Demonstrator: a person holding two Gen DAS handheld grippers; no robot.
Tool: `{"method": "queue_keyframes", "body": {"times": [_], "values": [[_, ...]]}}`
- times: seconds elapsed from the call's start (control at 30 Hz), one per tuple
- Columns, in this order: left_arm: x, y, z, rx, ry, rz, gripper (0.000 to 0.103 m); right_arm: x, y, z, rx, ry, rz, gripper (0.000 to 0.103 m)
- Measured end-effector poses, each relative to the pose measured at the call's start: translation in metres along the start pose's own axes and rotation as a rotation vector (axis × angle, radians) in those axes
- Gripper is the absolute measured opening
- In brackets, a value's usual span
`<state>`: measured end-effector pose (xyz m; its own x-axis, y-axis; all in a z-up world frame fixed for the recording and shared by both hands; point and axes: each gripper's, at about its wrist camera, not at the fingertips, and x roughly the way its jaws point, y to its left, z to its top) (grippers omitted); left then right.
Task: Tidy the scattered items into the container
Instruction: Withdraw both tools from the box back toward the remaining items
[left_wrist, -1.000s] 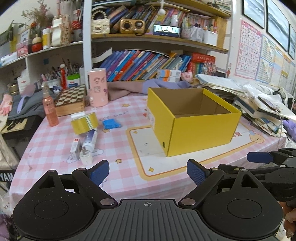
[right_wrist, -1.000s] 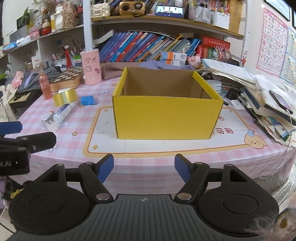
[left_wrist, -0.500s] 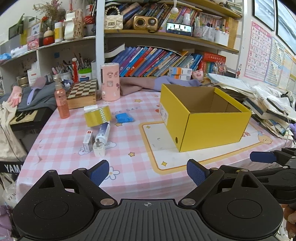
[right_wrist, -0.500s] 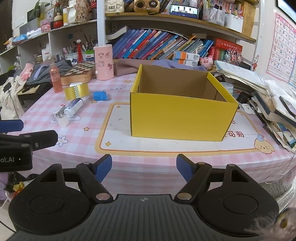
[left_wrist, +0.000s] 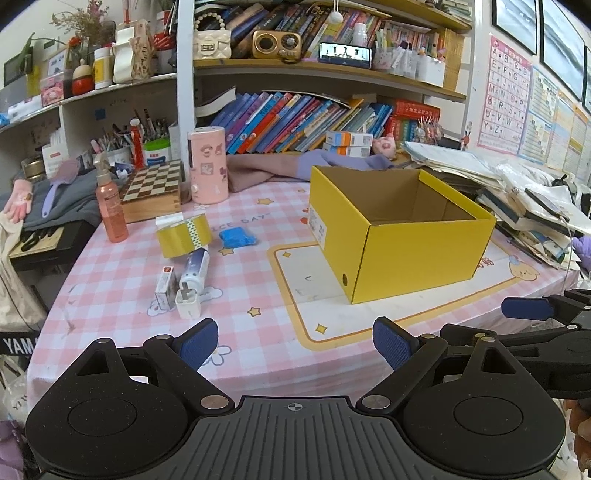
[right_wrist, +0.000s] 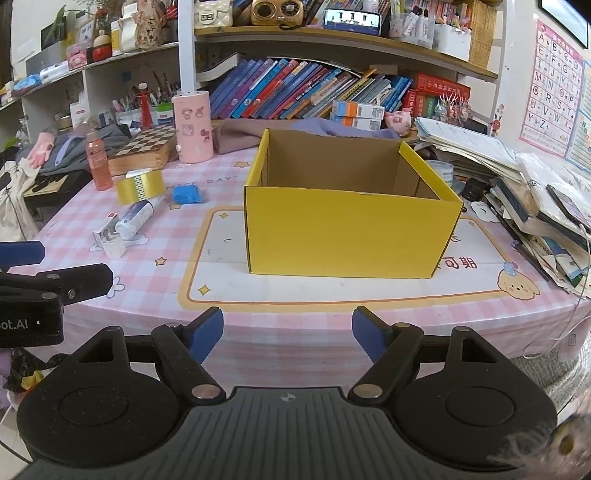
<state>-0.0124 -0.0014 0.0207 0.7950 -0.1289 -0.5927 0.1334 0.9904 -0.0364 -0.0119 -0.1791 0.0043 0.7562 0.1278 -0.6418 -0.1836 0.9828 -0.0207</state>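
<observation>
Since a second ago the view has pulled back a little; more table edge shows, items unmoved. The right gripper's (right_wrist: 287, 334) jaws have just been opening, nothing between them. Left gripper (left_wrist: 295, 345) hangs over the near table edge, angled down, jaws spread wide and empty. On the pink checked tablecloth (left_wrist: 258, 295), left to right: small carton (left_wrist: 165, 286), white charger (left_wrist: 188, 303), tube (left_wrist: 195, 268), yellow tape roll (left_wrist: 183, 235), blue lump (left_wrist: 237, 236), then the open yellow box (left_wrist: 413, 254), nothing visible inside.
</observation>
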Motion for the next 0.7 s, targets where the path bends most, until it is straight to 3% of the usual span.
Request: {"method": "queue_keyframes", "body": {"times": [0.47, 0.7], "values": [[0.012, -0.002, 0.005, 0.024, 0.007, -0.032, 0.093, 0.004, -0.005, 0.004, 0.011, -0.001, -0.040, 0.077], [0.010, 0.007, 0.004, 0.002, 0.004, 0.000, 0.093, 0.009, 0.006, 0.008, -0.010, 0.004, -0.010, 0.077]]}}
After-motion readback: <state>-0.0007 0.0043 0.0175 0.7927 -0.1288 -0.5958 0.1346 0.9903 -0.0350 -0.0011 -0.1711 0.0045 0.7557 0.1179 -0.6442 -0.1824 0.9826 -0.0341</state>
